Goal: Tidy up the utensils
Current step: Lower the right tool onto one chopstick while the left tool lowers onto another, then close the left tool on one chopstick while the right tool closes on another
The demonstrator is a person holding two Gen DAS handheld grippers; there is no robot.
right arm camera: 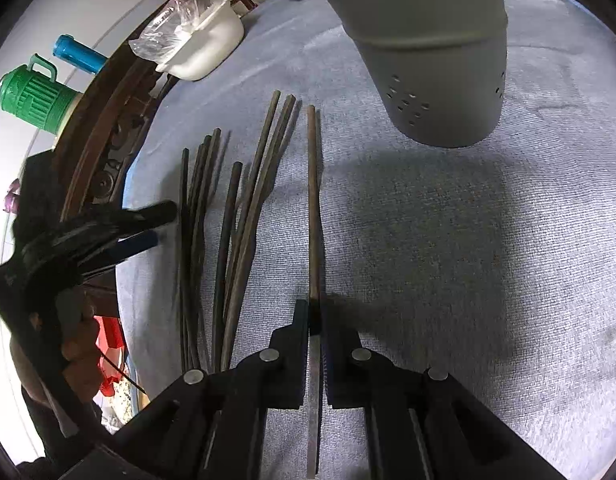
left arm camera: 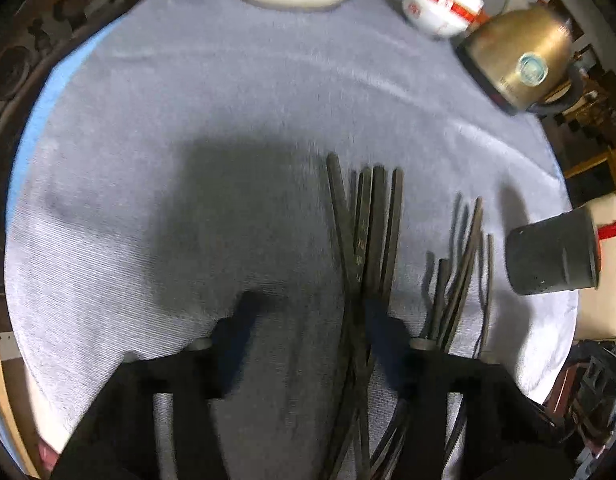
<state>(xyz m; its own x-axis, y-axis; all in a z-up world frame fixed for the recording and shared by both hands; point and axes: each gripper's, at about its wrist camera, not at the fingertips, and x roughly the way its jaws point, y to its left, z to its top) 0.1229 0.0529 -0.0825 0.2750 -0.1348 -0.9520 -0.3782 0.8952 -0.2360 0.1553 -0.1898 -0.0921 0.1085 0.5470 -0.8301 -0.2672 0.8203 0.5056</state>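
Right gripper (right arm camera: 315, 320) clamped on one chopstick (right arm camera: 312, 200) at lower centre, pile (right arm camera: 227, 232) lying left, holder (right arm camera: 428, 60) upper right; left gripper (left arm camera: 308, 316) half open over cloth (left arm camera: 187, 120), straddling chopsticks.

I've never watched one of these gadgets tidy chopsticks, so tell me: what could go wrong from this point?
The right gripper pinches a single chopstick near one end; the long free part could swing or slip out on the way to the grey holder. The left gripper is open over a crossed bundle of chopsticks; closing there might grab several at once or scatter them across the cloth.
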